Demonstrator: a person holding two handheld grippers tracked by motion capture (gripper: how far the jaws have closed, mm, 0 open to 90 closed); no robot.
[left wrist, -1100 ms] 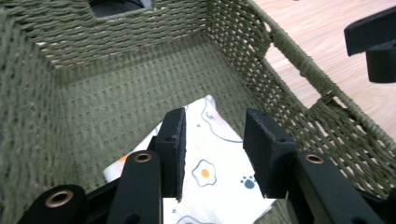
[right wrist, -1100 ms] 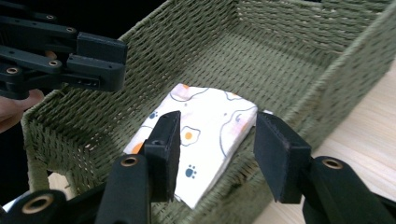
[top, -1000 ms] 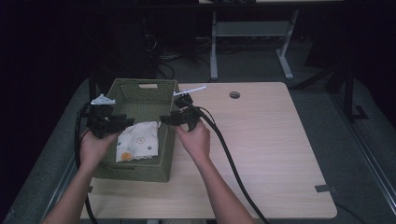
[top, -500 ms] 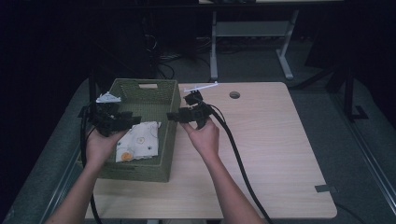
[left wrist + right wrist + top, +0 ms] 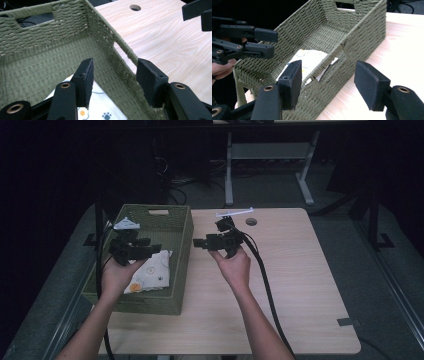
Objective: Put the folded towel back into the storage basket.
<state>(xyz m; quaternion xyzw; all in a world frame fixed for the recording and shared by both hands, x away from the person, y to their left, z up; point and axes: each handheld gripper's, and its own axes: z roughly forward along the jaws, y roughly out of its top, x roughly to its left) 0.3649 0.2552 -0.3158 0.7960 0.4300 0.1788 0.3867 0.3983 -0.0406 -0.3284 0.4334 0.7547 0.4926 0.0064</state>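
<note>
Basket [image 5: 176, 227] of woven green cord sits at the left end of a pale wooden table [image 5: 300, 285], its long side running away from the person. Inside, on the floor of the basket, lies a white cloth [image 5: 152, 270] with small coloured prints; in the right gripper view one corner of it pokes out through the handle slot in the near wall. The left gripper [image 5: 112, 80] is held above the basket's near half, jaws wide apart with nothing between them; in its own view one jaw hangs over the cloth and the other over the basket's right wall. The right gripper [image 5: 329, 82] is held above bare table just right of the basket, pointing toward it, jaws likewise wide and empty. The basket's right wall stands between the right gripper and the cloth. A round cable hole [image 5: 251, 221] is set in the table near its far edge, and a thin white strip [image 5: 234, 212] lies just left of it. A thick black cable [image 5: 265, 285] trails from the right gripper across the table toward the person. Desk legs [image 5: 229, 170] stand on the dark floor beyond.
</note>
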